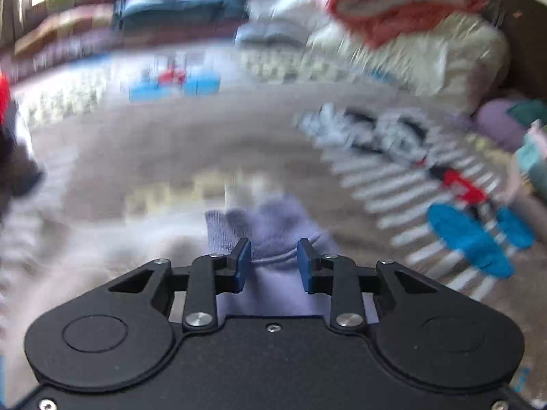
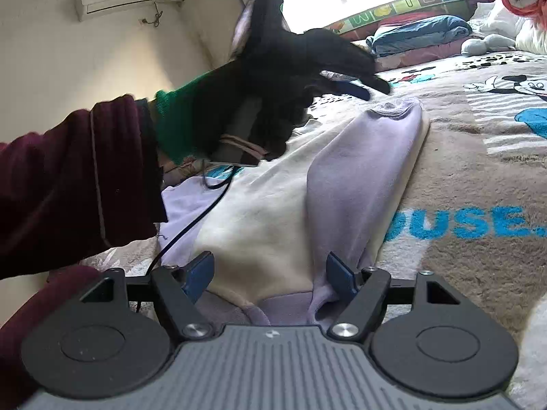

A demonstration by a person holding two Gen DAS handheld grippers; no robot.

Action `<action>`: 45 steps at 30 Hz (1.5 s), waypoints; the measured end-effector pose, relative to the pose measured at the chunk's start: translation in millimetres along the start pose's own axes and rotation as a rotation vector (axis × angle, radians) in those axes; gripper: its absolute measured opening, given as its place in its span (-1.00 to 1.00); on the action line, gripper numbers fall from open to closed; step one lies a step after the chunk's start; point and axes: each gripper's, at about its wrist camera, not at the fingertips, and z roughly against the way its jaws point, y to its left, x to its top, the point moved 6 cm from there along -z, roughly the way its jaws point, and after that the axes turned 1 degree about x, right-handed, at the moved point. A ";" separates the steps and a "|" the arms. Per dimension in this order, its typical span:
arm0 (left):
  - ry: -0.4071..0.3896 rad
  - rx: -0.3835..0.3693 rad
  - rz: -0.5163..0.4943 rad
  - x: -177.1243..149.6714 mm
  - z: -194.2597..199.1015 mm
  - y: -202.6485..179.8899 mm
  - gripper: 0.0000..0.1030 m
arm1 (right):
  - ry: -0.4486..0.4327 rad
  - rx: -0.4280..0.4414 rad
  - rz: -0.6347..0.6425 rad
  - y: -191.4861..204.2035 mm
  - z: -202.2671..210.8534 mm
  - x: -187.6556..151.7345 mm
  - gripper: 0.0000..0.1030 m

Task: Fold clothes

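Straddled loosely by left gripper (image 1: 274, 263) jaws, pads clear: lilac fleece garment (image 1: 270, 229) on cartoon-print plush bed blanket (image 2: 478, 177); right gripper (image 2: 270, 275) jaws spread wide over it.

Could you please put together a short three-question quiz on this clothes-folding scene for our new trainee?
1. True or false: the lilac and cream garment lies on a bare wooden floor.
2. Multiple choice: what lies between the fingers of the left gripper? A) a red towel B) the lilac cuff C) nothing
3. Short answer: what covers the person's left hand in the right wrist view?

Key
1. False: it lies on a cartoon-print blanket.
2. B, though the pads stand apart from the cloth.
3. A black glove, over a green cuff.
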 end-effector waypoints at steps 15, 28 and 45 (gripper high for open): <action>-0.160 0.032 0.144 -31.0 118.6 44.1 0.22 | 0.052 -0.010 0.143 37.5 17.2 -9.9 0.40; -0.259 0.138 0.601 -157.7 238.0 157.7 0.50 | 0.087 0.060 0.150 78.7 30.3 -18.7 0.42; -0.379 0.200 1.046 -243.6 272.2 249.9 0.49 | 0.198 0.102 0.203 109.5 15.0 -40.9 0.42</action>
